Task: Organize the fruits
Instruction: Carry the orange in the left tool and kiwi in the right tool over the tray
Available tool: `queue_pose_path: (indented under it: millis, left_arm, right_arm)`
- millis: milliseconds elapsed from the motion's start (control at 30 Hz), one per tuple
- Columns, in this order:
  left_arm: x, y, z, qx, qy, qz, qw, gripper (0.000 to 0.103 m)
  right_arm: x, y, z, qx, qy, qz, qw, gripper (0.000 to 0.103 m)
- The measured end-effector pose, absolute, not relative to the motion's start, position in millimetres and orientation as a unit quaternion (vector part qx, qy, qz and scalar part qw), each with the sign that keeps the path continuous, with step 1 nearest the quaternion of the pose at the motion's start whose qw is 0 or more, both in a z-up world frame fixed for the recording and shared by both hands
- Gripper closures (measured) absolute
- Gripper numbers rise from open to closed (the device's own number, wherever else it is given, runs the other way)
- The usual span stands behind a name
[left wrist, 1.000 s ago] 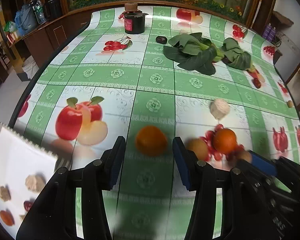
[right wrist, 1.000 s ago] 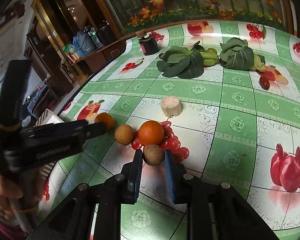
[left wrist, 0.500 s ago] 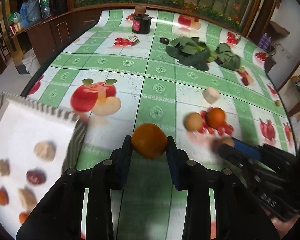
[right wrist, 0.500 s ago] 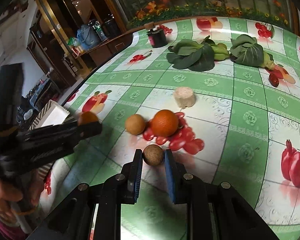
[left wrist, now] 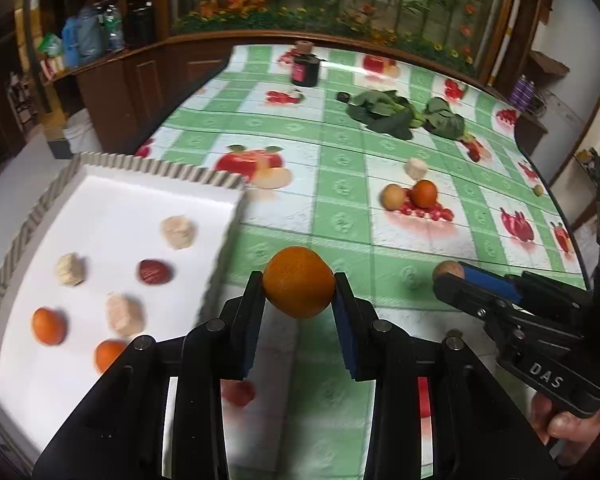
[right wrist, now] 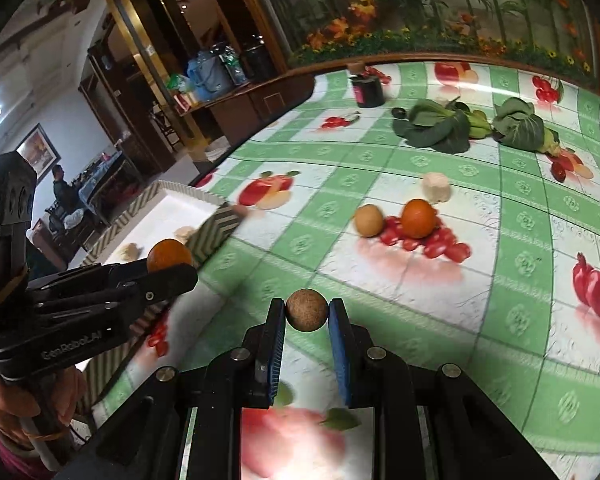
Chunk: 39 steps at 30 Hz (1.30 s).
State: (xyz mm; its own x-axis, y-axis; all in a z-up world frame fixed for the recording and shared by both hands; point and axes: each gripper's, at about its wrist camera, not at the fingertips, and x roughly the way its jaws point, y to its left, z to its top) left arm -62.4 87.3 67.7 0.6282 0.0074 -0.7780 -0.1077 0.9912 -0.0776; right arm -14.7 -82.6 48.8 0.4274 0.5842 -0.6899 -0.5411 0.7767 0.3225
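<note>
— Gripping an orange (left wrist: 298,281) between the pads, left claw (left wrist: 299,295) clenched on it at centre frame, fruit lifted clear of the cloth (left wrist: 342,168). Jaws just been closing, fruit between them.

— And right claw (right wrist: 307,315)?

— Clamped on a small brown fruit (right wrist: 307,309), low centre of its own view, also held off the cloth. Seen too at right of the left view, poking past the blue pads.

— Why both loaded at once?

— Probably saves a trip: one fruit per hand, both headed for the tray (left wrist: 152,166).

— Tray where?

— Left side of the left view, just beside the held orange. White floor, striped rim. Already holding two oranges at lower left, a dark red fruit mid-tray, and pale lumps scattered round it.

— Pinched at the tips rather than deep in the jaws?

— Likely so the fruit drops cleanly once the pads part.

— Left on the cloth?

— Another orange (left wrist: 424,193) and a tan fruit (left wrist: 393,196), near each other, right of centre, over a printed cherry patch. Pale lump (left wrist: 416,168) just above them. Greens (left wrist: 384,114) and dark jar (left wrist: 305,68) farther up, near the top, well apart from the fruit.

— Risk?

— Round fruit on a flat floor; may roll toward the others if let go too high.
</note>
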Motion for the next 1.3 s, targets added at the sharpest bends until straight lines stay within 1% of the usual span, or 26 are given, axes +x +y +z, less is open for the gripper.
queue_pose_path:
  millis: [267,800,1100,1300]
  left_arm:
    - [-88,103,70,-0.039,0.412,0.059,0.909,0.070]
    - [-128,153,74,-0.044,0.400,0.095,0.911,0.070]
    - [-151,200,74,-0.077,0.404,0.123,0.903,0.070]
    - [-164,225,65,-0.090,0.413,0.144,0.895,0.070]
  right_arm:
    - [-40,-57,51,0.013,0.417,0.349,0.839,0.082]
    - [-73,5,62,-0.032,0.408,0.387,0.826,0.082]
    - [-85,44,64,-0.054,0.405,0.421,0.810,0.082]
    - [-92,75,62,-0.076,0.407,0.445,0.794,0.082]
